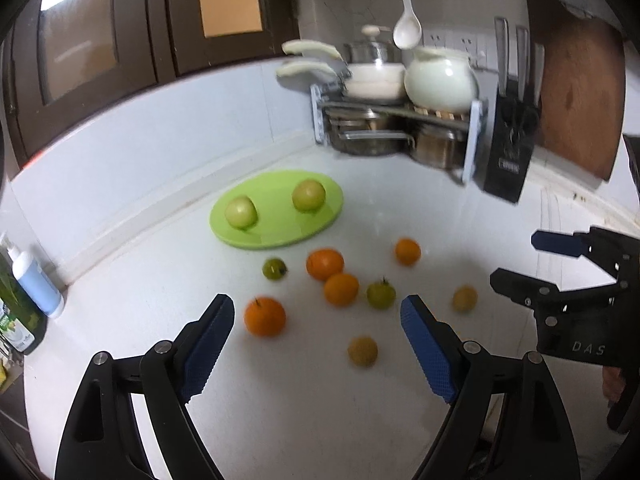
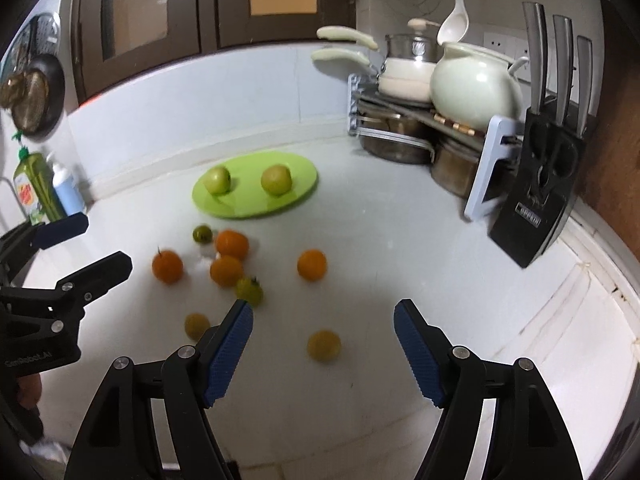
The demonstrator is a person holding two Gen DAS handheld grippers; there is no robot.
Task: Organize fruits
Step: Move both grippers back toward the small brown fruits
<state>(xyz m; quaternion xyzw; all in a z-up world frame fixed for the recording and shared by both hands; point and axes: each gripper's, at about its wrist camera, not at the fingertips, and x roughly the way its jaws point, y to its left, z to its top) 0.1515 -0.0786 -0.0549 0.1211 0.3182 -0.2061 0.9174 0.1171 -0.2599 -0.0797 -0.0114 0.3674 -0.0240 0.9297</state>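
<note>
the left gripper [image 1: 318, 344] is spread wide and holds nothing, hovering above the white table [image 1: 304, 412] with a stalked orange [image 1: 265, 316] just ahead of its left pad and a dull yellow fruit [image 1: 362, 351] lying between its fingers' line of sight; the right gripper [image 2: 323, 342] is likewise wide and empty, with another yellow fruit [image 2: 324, 345] framed between its pads, which looks like the likeliest next pick for that side. both seem posed for a reach rather than a carry. beyond them the loose fruit is scattered in a rough cluster: two more oranges touching or nearly touching [image 1: 325, 264] [image 1: 341, 289], a lone orange [image 1: 407, 251] apart to the right, two small green tomato-like fruits [image 1: 274, 269] [image 1: 381, 294], and a third yellow one [image 1: 464, 298]. further back a lime green plate [image 1: 276, 236] already carries two pale green apples [image 1: 240, 211] [image 1: 308, 195], set apart from each other, so the sorting appears to be grouping by kind with most of it yet to do. the round fruit could roll on the smooth table if nudged. the table meets a pale backsplash in a kitchen corner, with a pot rack [image 1: 396, 128], a knife block [image 1: 512, 148], a hanging ladle [image 1: 407, 32] and soap bottles [image 1: 36, 284] around the edges, dark cabinets above
</note>
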